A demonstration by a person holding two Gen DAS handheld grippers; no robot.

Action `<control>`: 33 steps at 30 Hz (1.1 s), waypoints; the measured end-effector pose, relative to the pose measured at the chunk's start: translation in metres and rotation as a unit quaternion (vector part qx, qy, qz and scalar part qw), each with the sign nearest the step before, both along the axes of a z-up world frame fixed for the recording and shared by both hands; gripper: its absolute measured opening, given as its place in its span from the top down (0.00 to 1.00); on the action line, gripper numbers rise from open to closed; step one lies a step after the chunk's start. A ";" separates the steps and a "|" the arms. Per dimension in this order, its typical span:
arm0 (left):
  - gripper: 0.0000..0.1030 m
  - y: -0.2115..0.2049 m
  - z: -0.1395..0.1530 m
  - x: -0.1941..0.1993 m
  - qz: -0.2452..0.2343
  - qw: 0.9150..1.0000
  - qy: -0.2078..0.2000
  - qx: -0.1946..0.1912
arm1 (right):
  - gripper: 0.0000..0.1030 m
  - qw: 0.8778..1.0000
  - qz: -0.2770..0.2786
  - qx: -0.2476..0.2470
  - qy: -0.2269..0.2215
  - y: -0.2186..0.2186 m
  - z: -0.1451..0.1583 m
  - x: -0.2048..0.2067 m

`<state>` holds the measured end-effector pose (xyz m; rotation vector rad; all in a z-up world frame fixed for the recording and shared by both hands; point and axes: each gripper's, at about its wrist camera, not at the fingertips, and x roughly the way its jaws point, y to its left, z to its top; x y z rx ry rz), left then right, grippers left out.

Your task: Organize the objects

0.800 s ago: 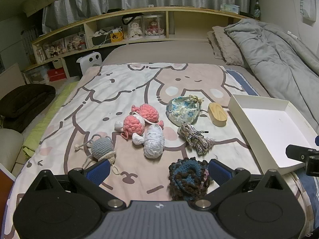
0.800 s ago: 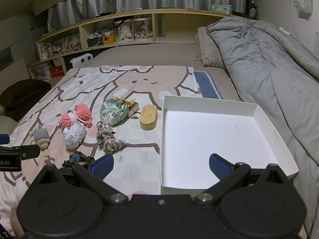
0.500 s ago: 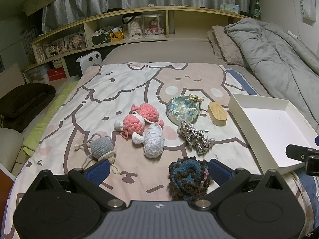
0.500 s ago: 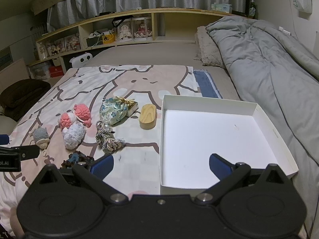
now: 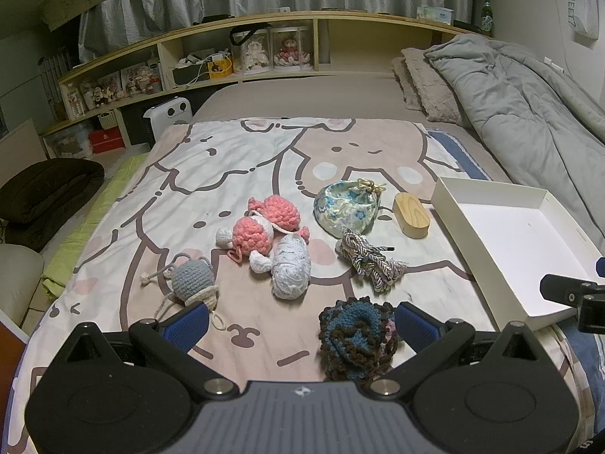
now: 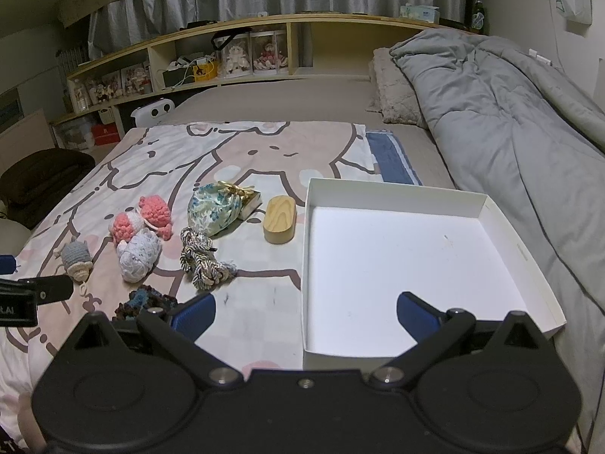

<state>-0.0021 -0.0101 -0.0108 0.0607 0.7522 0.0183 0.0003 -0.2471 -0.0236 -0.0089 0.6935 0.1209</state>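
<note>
The left gripper (image 5: 300,324) is hanging wide open, the dark crochet piece (image 5: 357,336) lying near its right finger. The right gripper (image 6: 305,312) is also gaping empty, the white box (image 6: 491,208) lying ahead.

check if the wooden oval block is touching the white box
Apart. In the right wrist view a strip of blanket shows between the wooden oval block and the white box's left wall.

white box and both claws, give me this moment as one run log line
left claw: open, empty | right claw: open, empty | white box: empty | wooden oval box: on blanket beside it
</note>
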 end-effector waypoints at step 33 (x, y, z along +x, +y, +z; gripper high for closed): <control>0.00 0.000 0.001 0.000 0.000 1.000 0.001 -0.001 | 0.00 1.000 -0.001 -0.002 0.003 0.004 0.002 0.002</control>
